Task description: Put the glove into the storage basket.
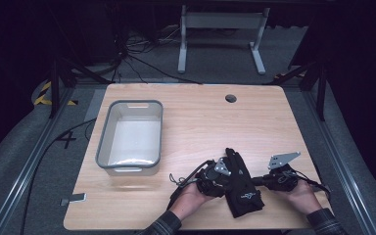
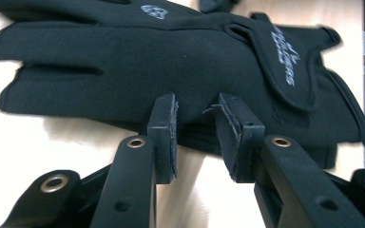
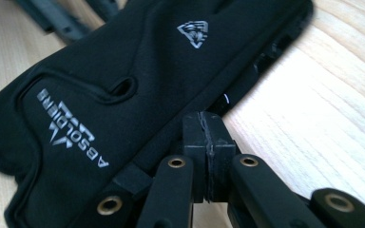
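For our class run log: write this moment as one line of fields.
scene: black glove on wooden table | left tongs: open, at glove edge | right tongs: shut at opposite edge | grey bin: apart

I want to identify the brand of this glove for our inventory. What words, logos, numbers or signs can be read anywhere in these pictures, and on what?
"ABSOLDIERS" with a peaked emblem: printed in grey on the wrist strap of the black glove; one or two letters are unsure.
Shield-shaped logo: on the back of the glove, no letters readable.
"4": painted on the floor left of the table.
Yellow-black hazard stripes: on the floor, no words.
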Demonstrator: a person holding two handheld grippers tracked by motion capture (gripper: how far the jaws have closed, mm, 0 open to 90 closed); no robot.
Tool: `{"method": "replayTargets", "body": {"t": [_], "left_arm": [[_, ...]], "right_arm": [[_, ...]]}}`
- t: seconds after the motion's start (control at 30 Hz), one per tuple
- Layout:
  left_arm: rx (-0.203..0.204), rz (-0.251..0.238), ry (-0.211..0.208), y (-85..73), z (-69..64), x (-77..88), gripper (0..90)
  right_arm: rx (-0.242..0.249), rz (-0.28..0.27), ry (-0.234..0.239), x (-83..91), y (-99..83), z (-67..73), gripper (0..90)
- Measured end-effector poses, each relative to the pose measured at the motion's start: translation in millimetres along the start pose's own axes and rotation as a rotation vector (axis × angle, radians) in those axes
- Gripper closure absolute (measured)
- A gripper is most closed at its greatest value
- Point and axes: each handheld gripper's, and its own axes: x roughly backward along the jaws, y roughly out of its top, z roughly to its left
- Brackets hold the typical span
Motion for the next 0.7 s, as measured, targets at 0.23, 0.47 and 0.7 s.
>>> {"method": "replayTargets", "body": {"t": [0.23, 0.47, 0.7], "left_arm": [[0.044, -0.01, 0.062, -4.9, 22.9, 14.2, 68.2], [0.077, -0.024, 0.115, -8.7, 37.5, 27.9, 67.8], [0.091, -0.056, 0.127, -4.3, 30.7, 43.7, 64.1]], "right_arm": [[0.01, -0.014, 0.074, -11.6, 8.2, 7.3, 89.6], [0.07, -0.032, 0.1, -26.4, 22.1, 22.2, 89.5], [0.083, -0.068, 0.008, -16.1, 19.9, 21.5, 74.8]]}}
